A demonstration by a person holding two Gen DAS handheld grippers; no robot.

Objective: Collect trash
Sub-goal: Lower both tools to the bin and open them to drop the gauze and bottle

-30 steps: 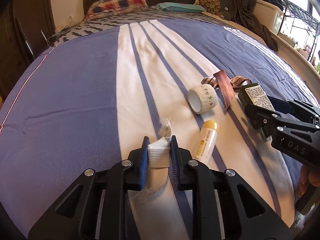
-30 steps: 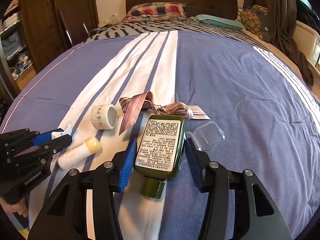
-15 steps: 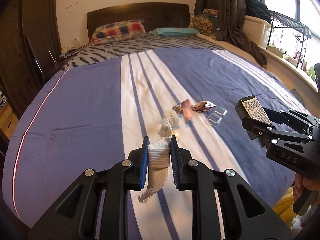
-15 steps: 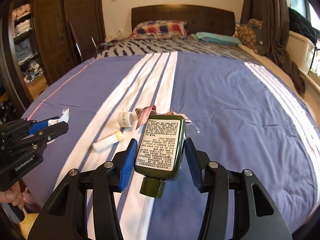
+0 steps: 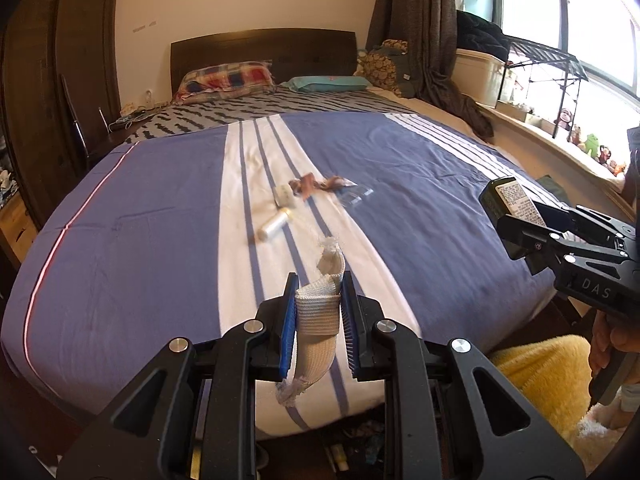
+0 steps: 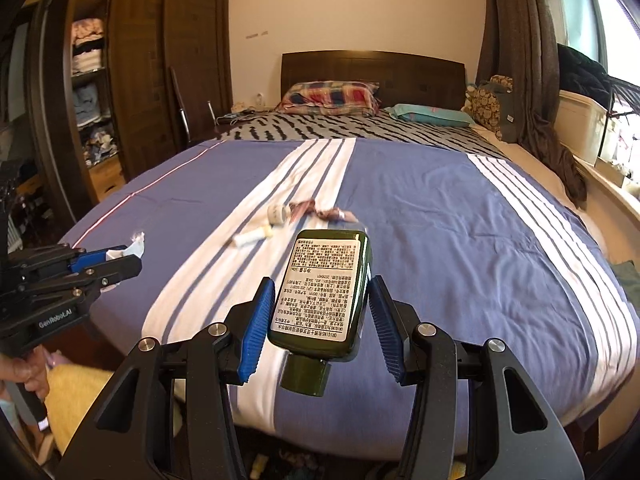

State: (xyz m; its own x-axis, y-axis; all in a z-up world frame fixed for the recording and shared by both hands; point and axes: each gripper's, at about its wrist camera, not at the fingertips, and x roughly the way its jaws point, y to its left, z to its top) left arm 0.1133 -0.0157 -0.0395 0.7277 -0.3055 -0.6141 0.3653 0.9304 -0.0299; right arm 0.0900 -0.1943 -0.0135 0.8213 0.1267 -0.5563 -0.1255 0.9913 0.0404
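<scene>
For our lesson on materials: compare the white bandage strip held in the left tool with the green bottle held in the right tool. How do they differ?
The white bandage strip is soft woven fabric, bent, with frayed ends; the green bottle is rigid and glossy.
The strip is plain; the bottle carries a printed label.
The strip is narrow and thin; the bottle is broader and bulkier.
Both are clamped between blue pads: strip in the left tool, bottle in the right tool.

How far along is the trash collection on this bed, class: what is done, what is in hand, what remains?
Done: no bin or emptied load shows, so nothing looks finished. In hand: the left gripper is shut on a white bandage strip, the right gripper on a green bottle, both lifted off the bed. Left: a tape roll, white tube, ribbon and clear plastic piece.
</scene>
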